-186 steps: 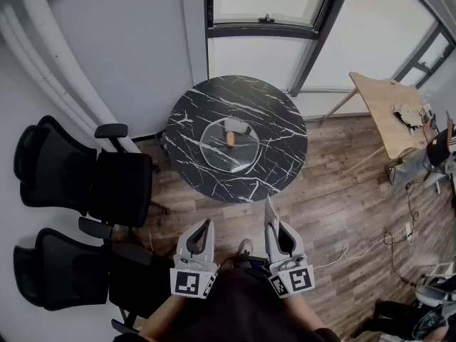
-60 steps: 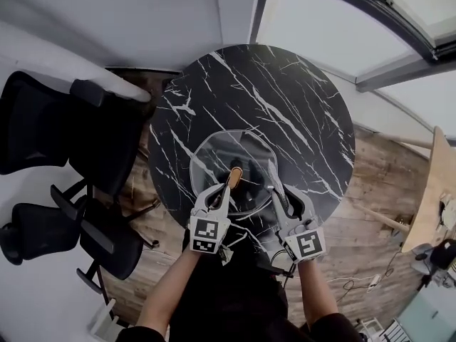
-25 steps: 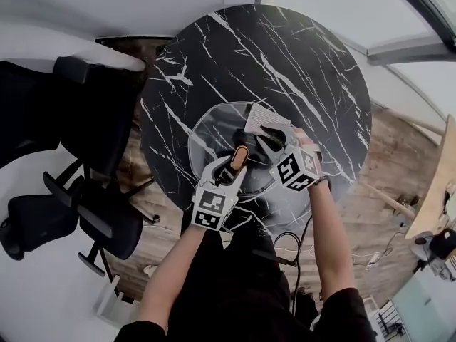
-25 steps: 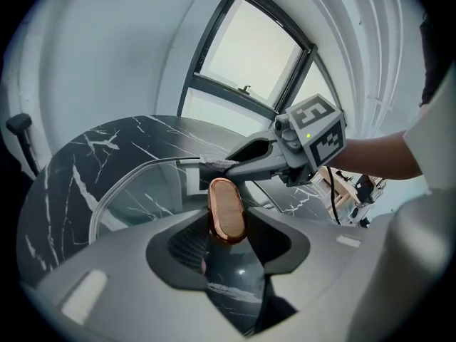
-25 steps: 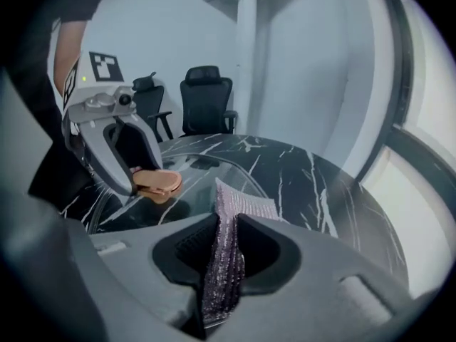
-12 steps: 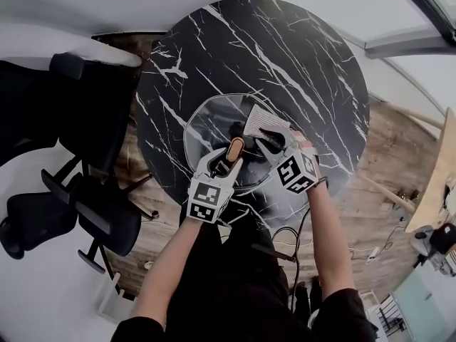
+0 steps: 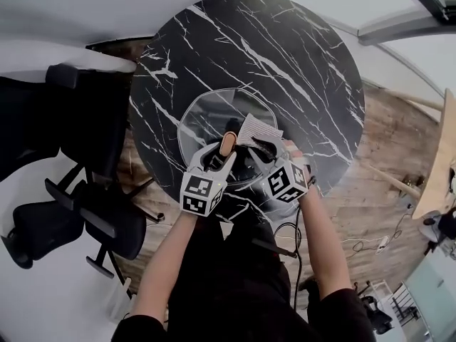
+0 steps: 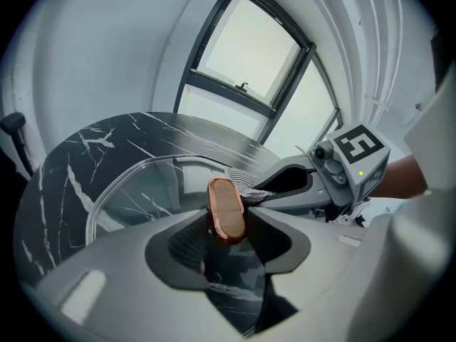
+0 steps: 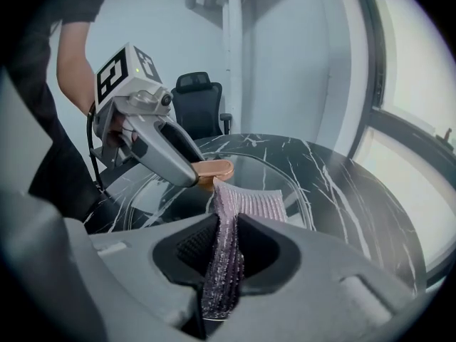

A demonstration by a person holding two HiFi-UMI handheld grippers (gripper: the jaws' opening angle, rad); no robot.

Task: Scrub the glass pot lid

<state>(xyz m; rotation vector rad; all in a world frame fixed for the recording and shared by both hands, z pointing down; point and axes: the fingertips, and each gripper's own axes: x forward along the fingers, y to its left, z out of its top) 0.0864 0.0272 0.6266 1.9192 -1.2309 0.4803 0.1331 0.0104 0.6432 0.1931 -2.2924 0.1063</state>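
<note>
Soft, even daylight. Window (image 8: 246, 55) at 12 o'clock in left gripper view blown white; right gripper view's at 3 o'clock too. Pale sheen on black bench (image 7: 299, 63) and glass pot lid (image 7: 206, 116). Fisheye bowing, dark corners in gripper views. Nearest foreground soft.

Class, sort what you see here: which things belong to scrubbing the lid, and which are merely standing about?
In use: glass pot lid; its handle, gripped by the left gripper; scrubbing cloth, held in the right gripper.
Standing about: marble table underneath; office chairs; window.
</note>
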